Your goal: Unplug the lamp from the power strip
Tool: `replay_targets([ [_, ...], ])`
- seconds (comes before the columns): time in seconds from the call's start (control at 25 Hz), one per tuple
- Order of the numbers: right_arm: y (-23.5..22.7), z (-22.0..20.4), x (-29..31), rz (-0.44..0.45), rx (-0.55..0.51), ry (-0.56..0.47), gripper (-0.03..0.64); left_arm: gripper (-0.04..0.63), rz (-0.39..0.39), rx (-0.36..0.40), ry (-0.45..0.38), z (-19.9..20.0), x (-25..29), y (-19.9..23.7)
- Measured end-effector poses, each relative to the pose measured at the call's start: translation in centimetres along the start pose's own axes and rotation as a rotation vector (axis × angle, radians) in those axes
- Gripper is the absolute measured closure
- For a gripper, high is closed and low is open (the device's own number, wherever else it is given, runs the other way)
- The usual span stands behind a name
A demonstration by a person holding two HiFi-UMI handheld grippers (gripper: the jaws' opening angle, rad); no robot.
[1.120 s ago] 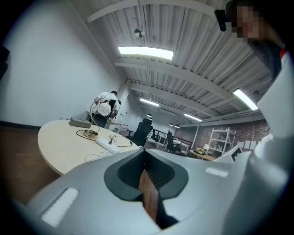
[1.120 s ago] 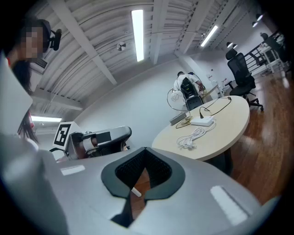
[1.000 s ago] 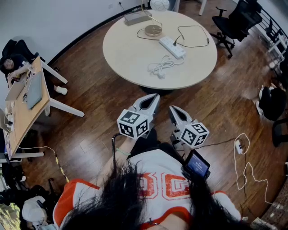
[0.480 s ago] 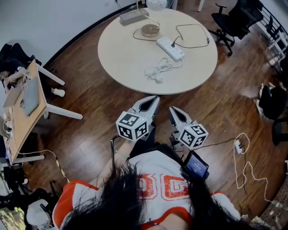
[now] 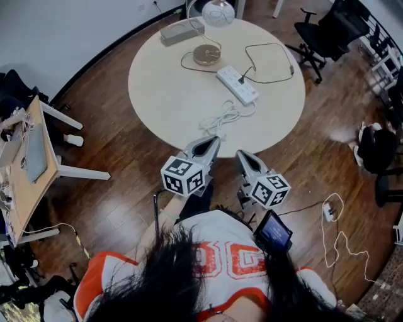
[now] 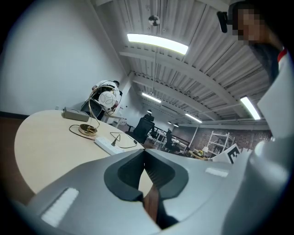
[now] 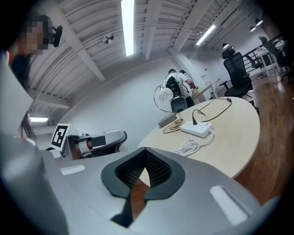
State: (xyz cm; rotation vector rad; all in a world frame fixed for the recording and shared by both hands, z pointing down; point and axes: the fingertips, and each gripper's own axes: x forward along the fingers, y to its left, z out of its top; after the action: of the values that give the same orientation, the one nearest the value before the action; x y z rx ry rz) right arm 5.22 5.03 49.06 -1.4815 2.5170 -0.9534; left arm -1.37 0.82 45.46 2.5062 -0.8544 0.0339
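Observation:
On the round beige table (image 5: 170,88) lies a white power strip (image 5: 237,85) with a black plug (image 5: 240,80) in it; its black cord loops off to the right. The lamp, with a gold base (image 5: 206,55) and a white globe (image 5: 218,11), stands behind the strip. My left gripper (image 5: 214,139) and right gripper (image 5: 240,154) hover side by side at the table's near edge, both shut and empty. The left gripper view shows the strip (image 6: 109,143) past the closed tips (image 6: 144,151). The right gripper view shows the strip (image 7: 197,129) beyond its closed tips (image 7: 145,150).
A coiled white cable (image 5: 220,116) lies on the table between the grippers and the strip. A grey box (image 5: 181,30) sits at the table's far edge. A black office chair (image 5: 327,31) stands at right, a wooden desk (image 5: 25,163) at left, a white cord (image 5: 330,210) on the floor.
The table has drawn nearer in the head view, so both grippers now reach its near edge. Their jaws have stayed shut.

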Motion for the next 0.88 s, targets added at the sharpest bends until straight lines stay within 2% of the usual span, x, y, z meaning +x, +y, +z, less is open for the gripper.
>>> replay_targets([
  [0.36,-2.7,3.8,5.1,-0.072,-0.020,0.024,0.617,0.595,-0.054,-0.026,0.023,3.1,5.0,4.4],
  [0.88,-7.2,5.8,7.4,-0.175,0.010,0.030,0.617,0.595,-0.094,-0.051,0.122,2.5,10.1,8.2],
])
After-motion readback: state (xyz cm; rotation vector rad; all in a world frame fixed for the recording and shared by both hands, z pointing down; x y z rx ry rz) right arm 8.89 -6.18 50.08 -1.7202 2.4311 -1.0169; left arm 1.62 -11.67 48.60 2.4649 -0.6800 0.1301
